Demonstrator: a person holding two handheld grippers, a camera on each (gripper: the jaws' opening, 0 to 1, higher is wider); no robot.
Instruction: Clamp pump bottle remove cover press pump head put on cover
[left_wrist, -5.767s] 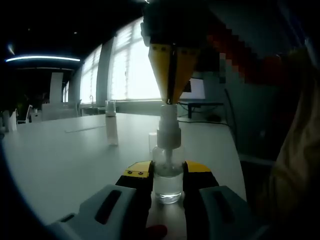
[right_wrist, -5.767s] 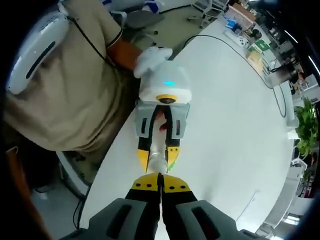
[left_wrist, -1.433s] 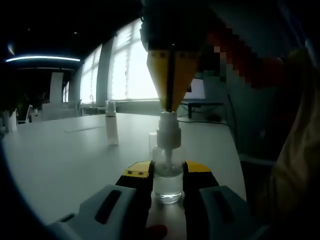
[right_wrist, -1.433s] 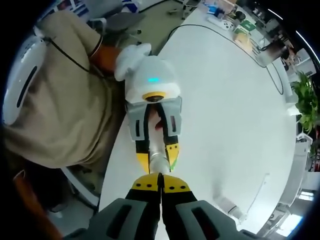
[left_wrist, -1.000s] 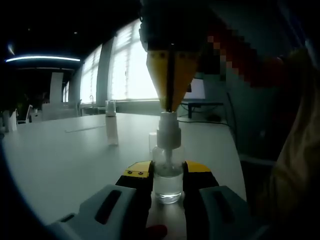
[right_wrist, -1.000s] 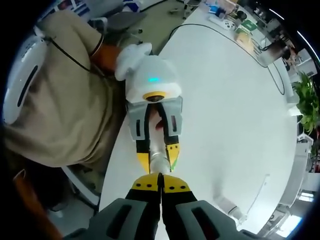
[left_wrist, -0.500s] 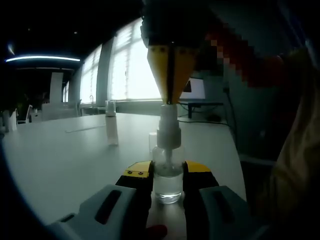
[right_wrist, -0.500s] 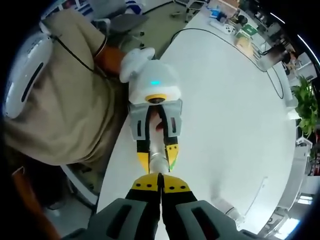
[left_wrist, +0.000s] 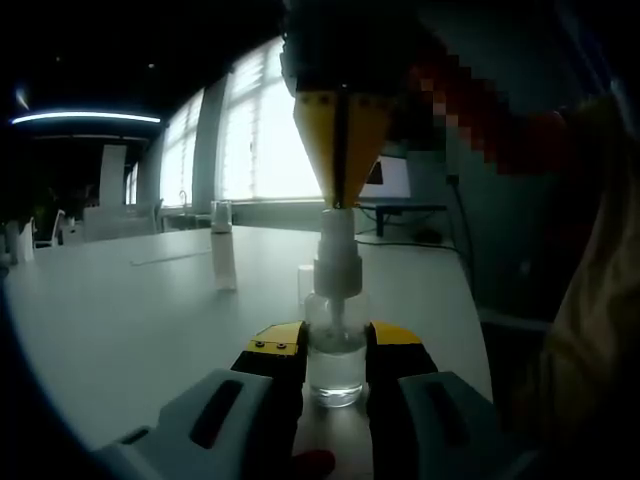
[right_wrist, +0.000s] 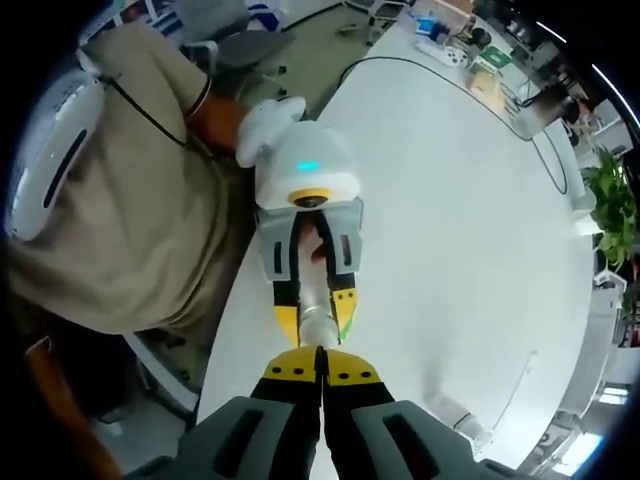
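Note:
A clear pump bottle (left_wrist: 336, 365) stands upright on the white table (left_wrist: 130, 320), and my left gripper (left_wrist: 335, 337) is shut on its body. Its white pump head (left_wrist: 337, 250) rises above the jaws. From above, my right gripper (left_wrist: 338, 200) comes down with its yellow tips shut together, resting on top of the pump head. In the right gripper view I look straight down past my shut right gripper (right_wrist: 320, 368) at the pump head (right_wrist: 318, 330) and the left gripper (right_wrist: 315, 318) around the bottle. A tall clear cover (left_wrist: 222, 250) stands apart to the left on the table.
A person in a beige shirt (right_wrist: 130, 200) sits at the table's near edge behind the left gripper. A small pale object (left_wrist: 303, 283) sits just behind the bottle. The white table (right_wrist: 470, 220) stretches far to the right, with clutter at its far end (right_wrist: 470, 50).
One second ago the right gripper's tips stood lower, with the pump head pushed down. Both have since risen a little. The left gripper and bottle have stayed put.

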